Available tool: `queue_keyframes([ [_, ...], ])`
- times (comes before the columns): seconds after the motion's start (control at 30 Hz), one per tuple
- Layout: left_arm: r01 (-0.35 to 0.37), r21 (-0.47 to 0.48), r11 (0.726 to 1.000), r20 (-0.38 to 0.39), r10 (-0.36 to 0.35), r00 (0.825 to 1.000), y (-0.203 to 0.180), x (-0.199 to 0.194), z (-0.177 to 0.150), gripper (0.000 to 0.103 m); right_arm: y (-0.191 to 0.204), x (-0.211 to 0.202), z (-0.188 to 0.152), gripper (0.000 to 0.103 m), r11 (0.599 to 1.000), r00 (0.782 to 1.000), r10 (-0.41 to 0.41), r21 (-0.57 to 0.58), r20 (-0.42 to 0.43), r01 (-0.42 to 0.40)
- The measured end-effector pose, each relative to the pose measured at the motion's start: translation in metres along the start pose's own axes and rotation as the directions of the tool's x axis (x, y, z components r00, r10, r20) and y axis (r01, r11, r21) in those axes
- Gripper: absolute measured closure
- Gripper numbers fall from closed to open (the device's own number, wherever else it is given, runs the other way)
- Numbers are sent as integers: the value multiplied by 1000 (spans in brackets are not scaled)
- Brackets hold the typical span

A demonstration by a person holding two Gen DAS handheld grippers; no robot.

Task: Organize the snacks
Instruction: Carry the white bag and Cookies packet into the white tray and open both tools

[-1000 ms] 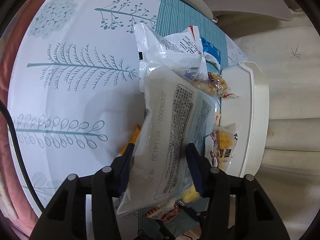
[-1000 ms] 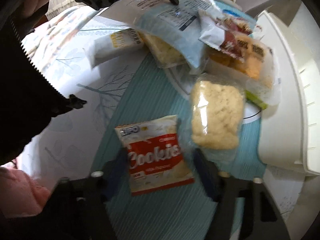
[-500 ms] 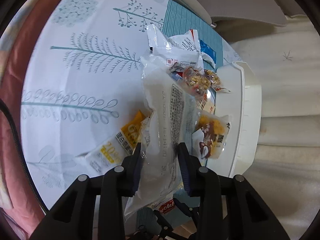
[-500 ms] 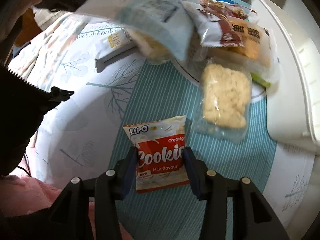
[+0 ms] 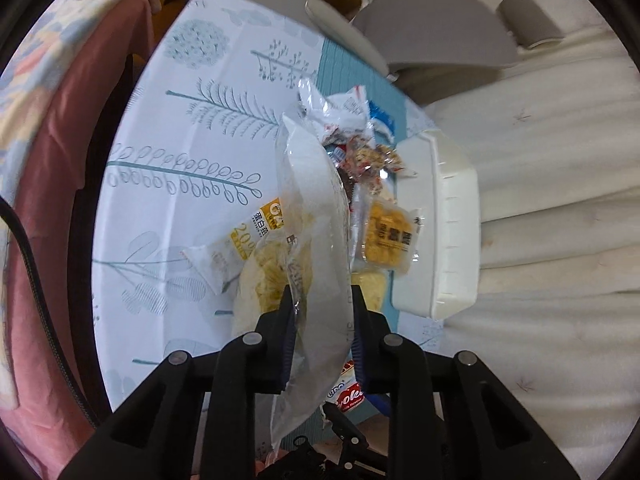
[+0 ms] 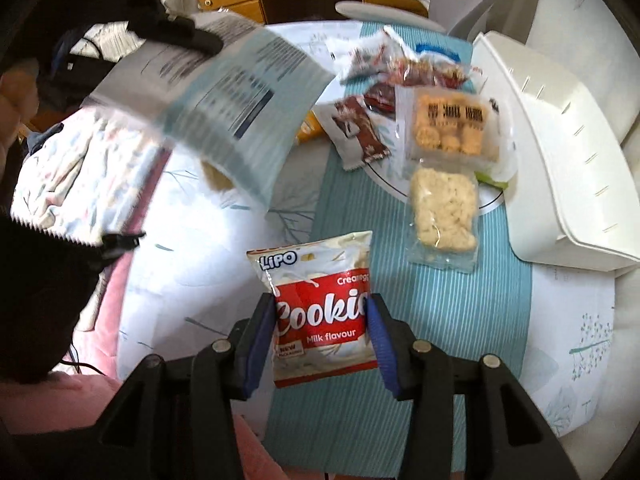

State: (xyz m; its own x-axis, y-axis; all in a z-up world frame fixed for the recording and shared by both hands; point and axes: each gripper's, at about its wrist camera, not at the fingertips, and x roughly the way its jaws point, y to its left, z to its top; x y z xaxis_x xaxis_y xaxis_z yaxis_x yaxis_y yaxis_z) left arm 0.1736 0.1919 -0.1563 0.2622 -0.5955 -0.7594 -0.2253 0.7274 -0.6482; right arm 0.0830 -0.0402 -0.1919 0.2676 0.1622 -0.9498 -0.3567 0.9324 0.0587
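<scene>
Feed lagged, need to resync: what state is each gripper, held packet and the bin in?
Left gripper: shut on large white packet, lifted.
Right gripper: shut on cookie packet, lifted.
White bin: beside the snack pile; inside hidden.

The cookie pack (image 6: 320, 312) is glossy printed film. The large bag (image 5: 316, 240) is clear, crinkled plastic. The white bin (image 5: 452, 220) is smooth matt plastic. The tablecloth (image 5: 192, 168) looks smooth and printed.

Right gripper (image 6: 322, 322) clamps cookie packet (image 6: 320, 312); blurred large bag (image 6: 224, 108), probably airborne, upper left.
</scene>
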Motion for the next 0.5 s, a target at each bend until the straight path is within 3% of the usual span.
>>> queue_keyframes([
  [0.13, 89, 8, 996, 72, -89, 993, 7, -25, -15, 82, 10, -16, -2, 56, 1000, 999, -9, 11, 36, 9],
  [0.27, 188, 19, 982, 151, -189, 970, 11, -50, -29, 82, 15, -33, -1, 56, 1000, 997, 0, 29, 72, -2],
  [0.5, 231, 57, 971, 239, -238, 942, -3, -82, -37, 82, 2, -56, 10, 56, 997, 992, 7, 75, 124, -16],
])
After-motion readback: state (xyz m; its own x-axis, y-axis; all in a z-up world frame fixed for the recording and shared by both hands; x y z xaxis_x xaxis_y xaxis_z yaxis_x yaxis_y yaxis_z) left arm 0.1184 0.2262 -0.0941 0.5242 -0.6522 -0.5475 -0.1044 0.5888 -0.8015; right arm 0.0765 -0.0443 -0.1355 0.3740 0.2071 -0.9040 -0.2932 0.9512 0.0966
